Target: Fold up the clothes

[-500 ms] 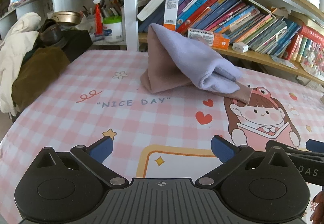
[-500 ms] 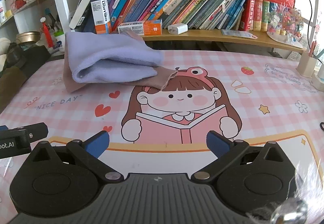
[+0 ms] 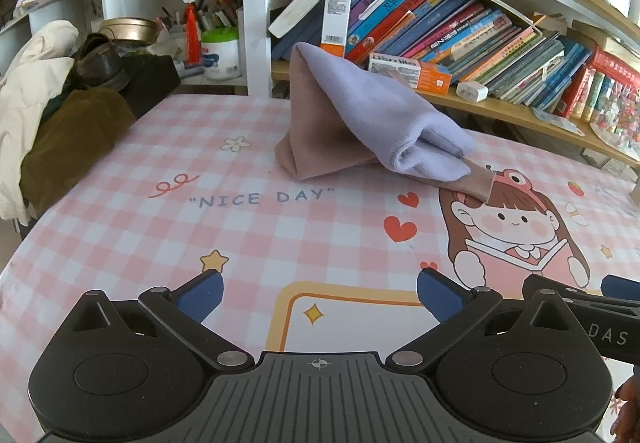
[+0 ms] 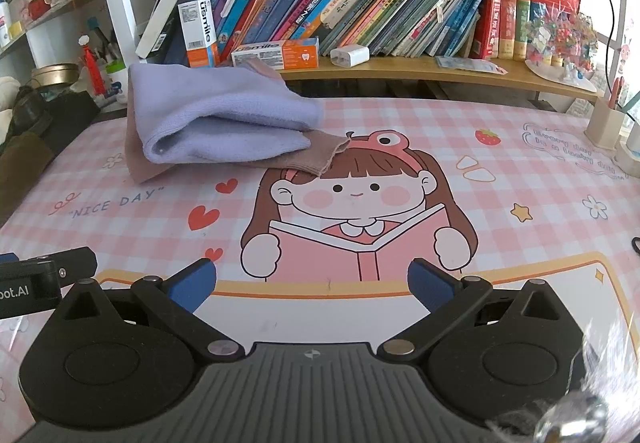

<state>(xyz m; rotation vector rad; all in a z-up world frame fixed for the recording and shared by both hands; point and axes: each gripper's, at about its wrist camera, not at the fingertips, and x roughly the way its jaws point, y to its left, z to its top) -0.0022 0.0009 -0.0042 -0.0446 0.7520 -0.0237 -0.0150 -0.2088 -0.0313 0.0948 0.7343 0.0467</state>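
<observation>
1. On my far left, a heap of clothes (image 3: 48, 115) in cream and olive brown sits at the bench's left edge, with a dark shoe (image 3: 98, 61) on top of it.
2. My left gripper (image 3: 320, 293) hovers low over the near part of the bench (image 3: 248, 243); its blue-padded fingers (image 3: 202, 293) are spread wide and have hold of nothing.
3. Ahead of it, past the "NICE DAY" lettering (image 3: 266, 197) on the pink checked mat, lies the folded lilac cloth (image 3: 384, 115). It rests on top of a folded tan cloth (image 3: 316, 139), whose edge sticks out beneath it on both sides.
4. In the right wrist view, the same stack sits at the far left of the bench, the lilac cloth (image 4: 224, 115) doubled over with its rounded fold facing me and the tan cloth (image 4: 316, 157) poking out towards the cartoon girl's (image 4: 356, 211) head.
5. Both cloths are well apart from either gripper.
6. My right gripper (image 4: 312, 285) hangs over the near edge of the mat, below the cartoon girl's open book; its fingers (image 4: 430, 287) are likewise wide apart and empty.
7. Behind the bench, a wooden shelf (image 4: 420, 73) carries a leaning row of books (image 4: 360, 7), two toothpaste boxes and a white charger plug (image 4: 349, 55).
</observation>
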